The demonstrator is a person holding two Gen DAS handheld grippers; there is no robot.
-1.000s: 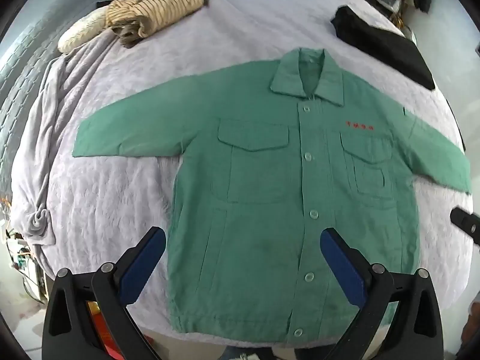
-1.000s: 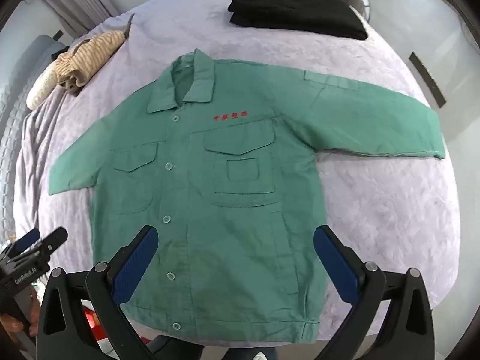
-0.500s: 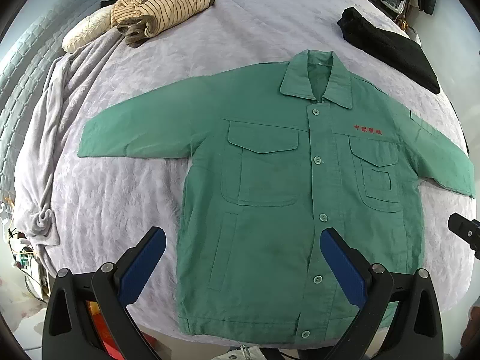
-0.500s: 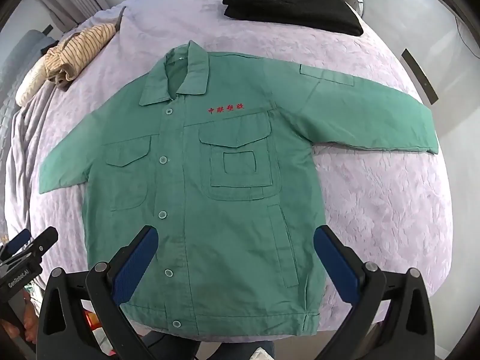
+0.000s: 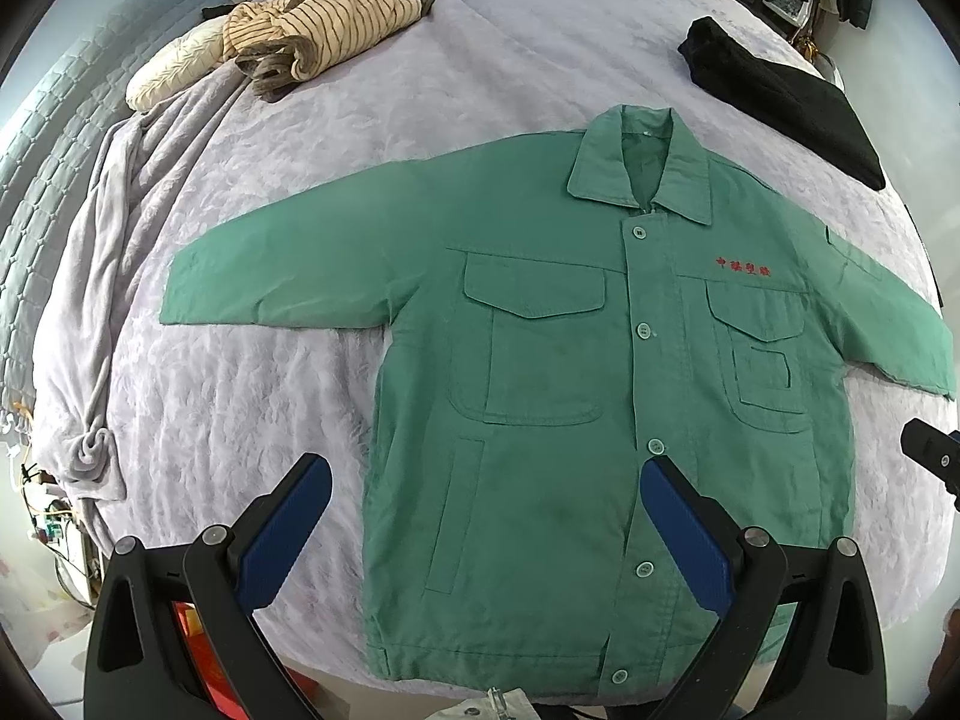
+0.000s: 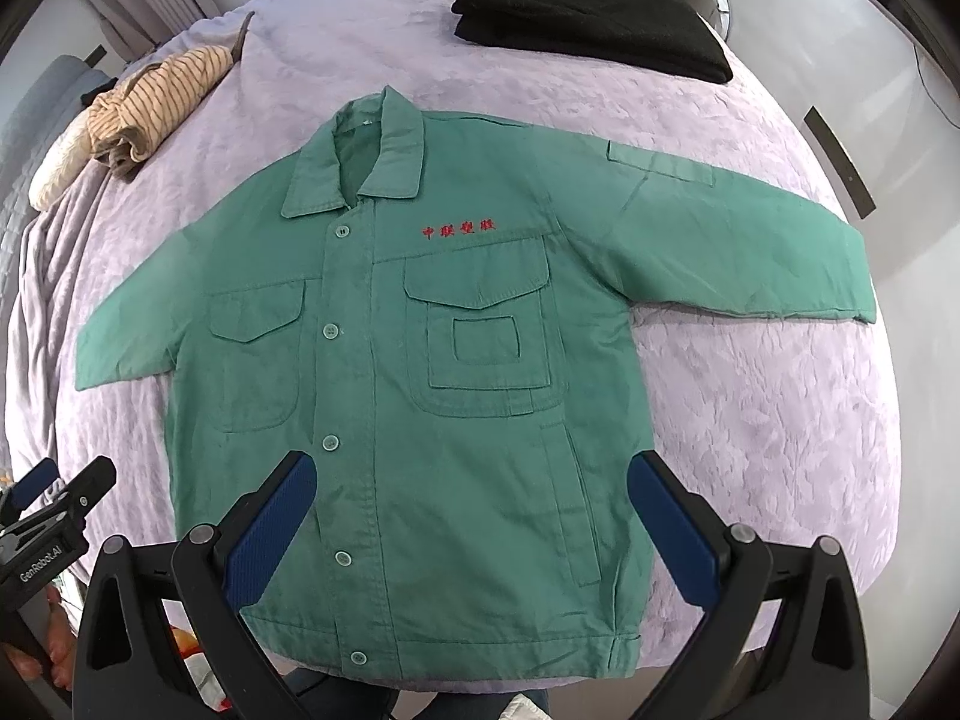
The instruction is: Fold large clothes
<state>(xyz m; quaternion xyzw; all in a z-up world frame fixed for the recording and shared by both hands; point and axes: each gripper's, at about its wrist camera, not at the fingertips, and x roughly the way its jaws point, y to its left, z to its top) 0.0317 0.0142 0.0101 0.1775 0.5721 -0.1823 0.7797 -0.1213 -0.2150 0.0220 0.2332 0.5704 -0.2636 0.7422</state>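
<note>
A green buttoned work jacket (image 5: pixel 558 396) with red lettering lies flat and face up on the bed, both sleeves spread out; it also fills the right wrist view (image 6: pixel 420 372). My left gripper (image 5: pixel 486 528) is open and empty, above the jacket's lower left part near the hem. My right gripper (image 6: pixel 474 516) is open and empty, above the jacket's lower right part. The left gripper shows at the left edge of the right wrist view (image 6: pixel 54 510), and the right gripper's tip shows at the right edge of the left wrist view (image 5: pixel 933 462).
The bed has a lilac cover (image 5: pixel 252 408). A folded black garment (image 6: pixel 588 24) lies at the far right. A striped beige garment (image 5: pixel 324 30) and a cream pillow (image 5: pixel 174 75) lie at the far left. The bed's front edge is just below the jacket hem.
Both grippers have moved closer over the bed, so the jacket looks larger and nearer. Both stay open. The jacket has not moved.
</note>
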